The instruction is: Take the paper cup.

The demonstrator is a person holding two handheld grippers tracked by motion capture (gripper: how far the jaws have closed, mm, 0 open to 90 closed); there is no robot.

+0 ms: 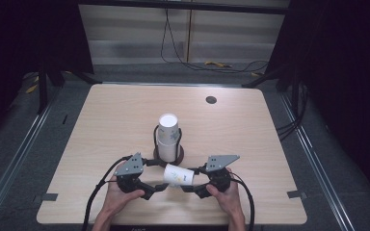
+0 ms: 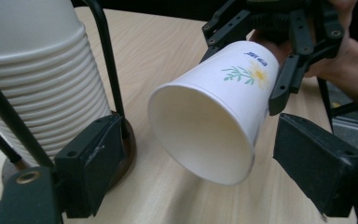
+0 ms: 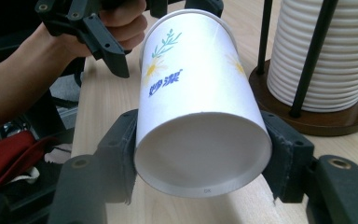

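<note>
1 paper cup (image 1: 178, 175) is off the cup stack (image 1: 168, 137), clamped at its base by the right gripper (image 1: 196, 185); the left gripper (image 1: 156, 188), jaws wide around its rim, has yet to grip.

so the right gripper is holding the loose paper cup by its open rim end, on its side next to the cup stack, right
Not quite. The right gripper is shut on the paper cup at its closed base end, not the rim end; the right gripper view shows the base between its jaws. The open mouth points toward the left gripper. The rest holds: the cup is on its side beside the cup stack.
</note>
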